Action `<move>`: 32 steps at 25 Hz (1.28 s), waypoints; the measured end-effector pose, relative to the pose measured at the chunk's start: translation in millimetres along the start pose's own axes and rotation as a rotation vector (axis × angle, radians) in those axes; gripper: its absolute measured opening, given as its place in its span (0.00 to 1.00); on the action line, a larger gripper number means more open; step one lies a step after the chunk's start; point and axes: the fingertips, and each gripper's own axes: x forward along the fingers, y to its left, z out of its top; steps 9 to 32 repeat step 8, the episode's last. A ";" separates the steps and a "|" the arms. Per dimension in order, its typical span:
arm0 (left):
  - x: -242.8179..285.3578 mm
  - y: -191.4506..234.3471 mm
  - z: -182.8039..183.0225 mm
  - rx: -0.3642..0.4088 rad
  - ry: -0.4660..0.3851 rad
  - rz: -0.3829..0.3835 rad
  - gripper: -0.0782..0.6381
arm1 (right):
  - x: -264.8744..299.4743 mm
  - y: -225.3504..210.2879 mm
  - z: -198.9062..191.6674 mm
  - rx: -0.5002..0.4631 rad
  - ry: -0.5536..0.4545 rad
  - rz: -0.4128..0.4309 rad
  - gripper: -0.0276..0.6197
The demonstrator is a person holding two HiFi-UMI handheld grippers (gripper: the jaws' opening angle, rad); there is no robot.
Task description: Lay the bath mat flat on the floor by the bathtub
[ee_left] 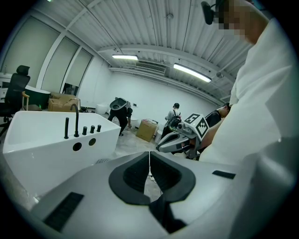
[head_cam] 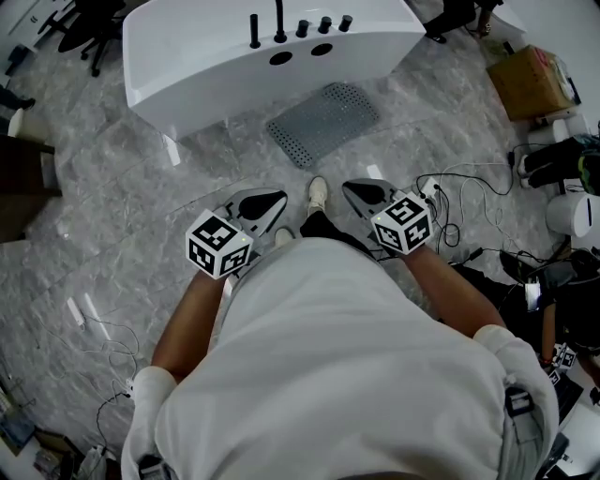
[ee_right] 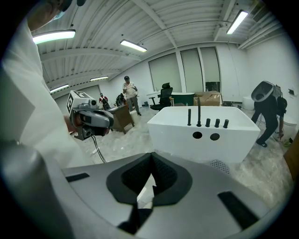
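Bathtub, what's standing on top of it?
On the rim of the bathtub stand a black tap, a black post and three short black knobs. Two round holes sit just below. The tub's inside doesn't show here.

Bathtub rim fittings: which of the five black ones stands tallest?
The thin spout, second from the left in the right gripper view. It rises above the straight post beside it and the three short knobs.

Bathtub (head_cam: 234,66) top cut off in head view; bath mat (ee_right: 218,164) mostly hidden behind right gripper (ee_right: 151,156).
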 end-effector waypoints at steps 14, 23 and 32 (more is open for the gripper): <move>4.3 1.4 -0.7 -0.005 0.004 0.008 0.14 | 0.3 -3.1 -2.2 0.006 -0.001 0.004 0.05; 4.3 1.4 -0.7 -0.005 0.004 0.008 0.14 | 0.3 -3.1 -2.2 0.006 -0.001 0.004 0.05; 4.3 1.4 -0.7 -0.005 0.004 0.008 0.14 | 0.3 -3.1 -2.2 0.006 -0.001 0.004 0.05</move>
